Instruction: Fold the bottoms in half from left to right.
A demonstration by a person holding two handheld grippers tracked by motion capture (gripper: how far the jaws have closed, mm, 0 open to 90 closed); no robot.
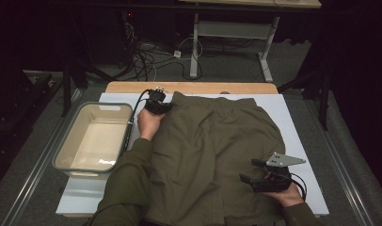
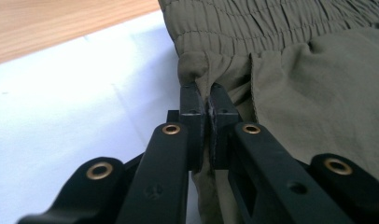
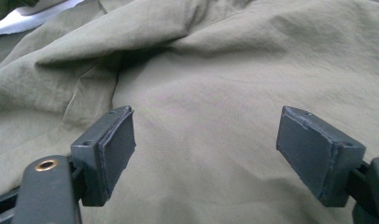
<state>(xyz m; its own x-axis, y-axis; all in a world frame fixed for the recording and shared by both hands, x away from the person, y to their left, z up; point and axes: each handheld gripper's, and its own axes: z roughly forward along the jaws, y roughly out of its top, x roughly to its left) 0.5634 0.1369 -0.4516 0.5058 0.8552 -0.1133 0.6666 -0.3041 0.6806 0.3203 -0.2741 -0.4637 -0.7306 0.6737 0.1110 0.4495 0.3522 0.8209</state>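
Olive trousers [image 1: 212, 155] cover the bench [image 1: 302, 136]; left hand-held gripper [image 2: 207, 95] pinches their waistband corner at centre frame, right hand-held gripper [image 3: 204, 154] gapes released above the cloth.

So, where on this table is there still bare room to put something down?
The white mat is bare right of the olive trousers, and in the near-left corner before the beige tub. The tub holds nothing. The wooden strip behind is bare. The middle is crowded: the trousers and both tools, left and right.
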